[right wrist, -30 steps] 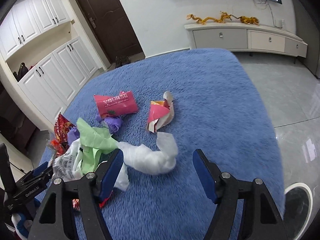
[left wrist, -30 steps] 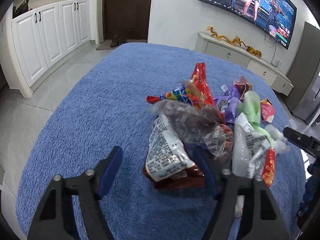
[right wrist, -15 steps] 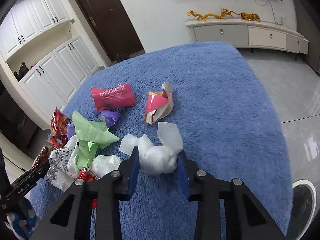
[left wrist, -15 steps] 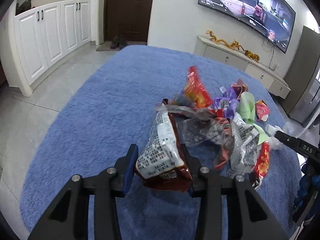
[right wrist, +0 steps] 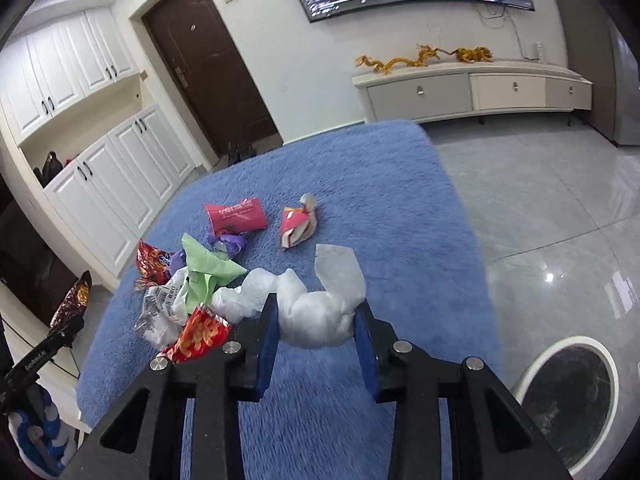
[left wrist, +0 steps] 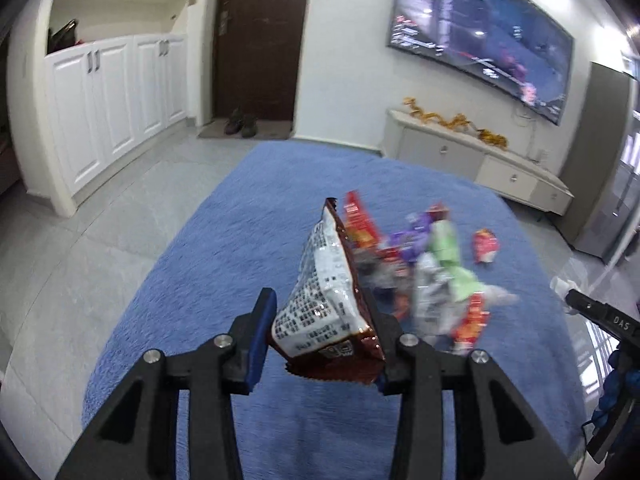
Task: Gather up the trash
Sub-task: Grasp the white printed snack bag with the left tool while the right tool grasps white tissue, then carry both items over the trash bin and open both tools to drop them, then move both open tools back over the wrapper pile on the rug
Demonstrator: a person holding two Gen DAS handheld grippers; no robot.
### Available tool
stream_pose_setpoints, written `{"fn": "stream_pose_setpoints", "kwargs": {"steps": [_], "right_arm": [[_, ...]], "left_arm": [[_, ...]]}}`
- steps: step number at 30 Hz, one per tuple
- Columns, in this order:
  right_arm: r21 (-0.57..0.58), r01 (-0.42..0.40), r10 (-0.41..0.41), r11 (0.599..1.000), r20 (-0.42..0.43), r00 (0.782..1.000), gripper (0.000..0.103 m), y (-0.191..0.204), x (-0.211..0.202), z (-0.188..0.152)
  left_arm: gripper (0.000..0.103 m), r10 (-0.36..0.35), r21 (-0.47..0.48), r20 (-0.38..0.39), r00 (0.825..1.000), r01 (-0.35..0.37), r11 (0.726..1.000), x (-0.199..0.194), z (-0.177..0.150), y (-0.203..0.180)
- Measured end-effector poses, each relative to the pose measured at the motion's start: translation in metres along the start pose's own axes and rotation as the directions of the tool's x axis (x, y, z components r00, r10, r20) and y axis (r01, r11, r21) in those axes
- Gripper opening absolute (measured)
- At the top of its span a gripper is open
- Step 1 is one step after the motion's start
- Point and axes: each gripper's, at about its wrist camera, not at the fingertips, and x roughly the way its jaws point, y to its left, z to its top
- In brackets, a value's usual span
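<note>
The left gripper (left wrist: 322, 334) is clamping a brown snack bag (left wrist: 326, 304) between its blue pads, holding it upright above the blue rug (left wrist: 224, 248). Ahead and to its right, blurred in the left wrist view, the trash pile (left wrist: 424, 272) is lying on the rug. Only the right wrist view is showing the white bin (right wrist: 568, 396), low to the right of the right gripper (right wrist: 316, 328), which is squeezing a crumpled white tissue (right wrist: 316, 312). A pink packet (right wrist: 236, 216) and a torn red wrapper (right wrist: 298, 226) are lying farther ahead. A second ago both grippers were spread wide with bag and tissue resting on the rug; now each is closed on its piece and lifting it clear.
</note>
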Motion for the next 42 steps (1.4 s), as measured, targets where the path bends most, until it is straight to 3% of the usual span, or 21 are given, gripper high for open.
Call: {"fn": "stream_pose_setpoints", "kwargs": {"steps": [5,9,15,20,25,31,33,37,39,42], "right_arm": [[0.045,0.045,-0.047,0.998,0.051,0.998,0.033,-0.025,-0.040,-0.007],[0.109,0.120,-0.129,0.987,0.088,0.988,0.033,-0.062,-0.075,-0.016],[0.241,0.238,-0.263,0.941,0.079,0.962,0.033,-0.137,-0.108,-0.040],[0.341,0.315,-0.344,0.886,0.027,0.939,0.033,-0.196,-0.119,-0.066],[0.395,0.351,-0.375,0.849,-0.018,0.927,0.035,-0.237,-0.121,-0.080],[0.425,0.374,-0.378,0.824,-0.077,0.922,0.036,-0.272,-0.108,-0.092],[0.436,0.382,-0.380,0.815,-0.095,0.920,0.042,-0.278,-0.106,-0.098],[0.451,0.387,-0.374,0.804,-0.123,0.919,0.057,-0.289,-0.100,-0.106],[0.455,0.395,-0.375,0.798,-0.137,0.917,0.060,-0.293,-0.099,-0.110],[0.466,0.407,-0.382,0.786,-0.152,0.911,0.062,-0.296,-0.101,-0.114]], "left_arm": [[0.039,-0.124,0.079,0.007,0.992,0.123,0.989,-0.014,0.004,-0.049],[0.039,-0.239,0.146,-0.033,0.971,0.241,0.959,-0.014,0.006,-0.101],[0.039,-0.391,0.276,-0.151,0.908,0.418,0.866,0.000,-0.001,-0.211],[0.039,-0.476,0.370,-0.256,0.842,0.540,0.756,0.008,-0.016,-0.307],[0.040,-0.498,0.435,-0.350,0.793,0.608,0.664,0.018,-0.045,-0.388],[0.040,-0.490,0.478,-0.431,0.758,0.652,0.589,0.036,-0.073,-0.453],[0.040,-0.491,0.478,-0.461,0.740,0.673,0.565,0.042,-0.081,-0.465],[0.045,-0.499,0.434,-0.526,0.689,0.722,0.539,0.055,-0.089,-0.481],[0.058,-0.499,0.417,-0.544,0.675,0.733,0.538,0.061,-0.089,-0.487],[0.061,-0.505,0.409,-0.549,0.666,0.741,0.533,0.064,-0.087,-0.489]]}}
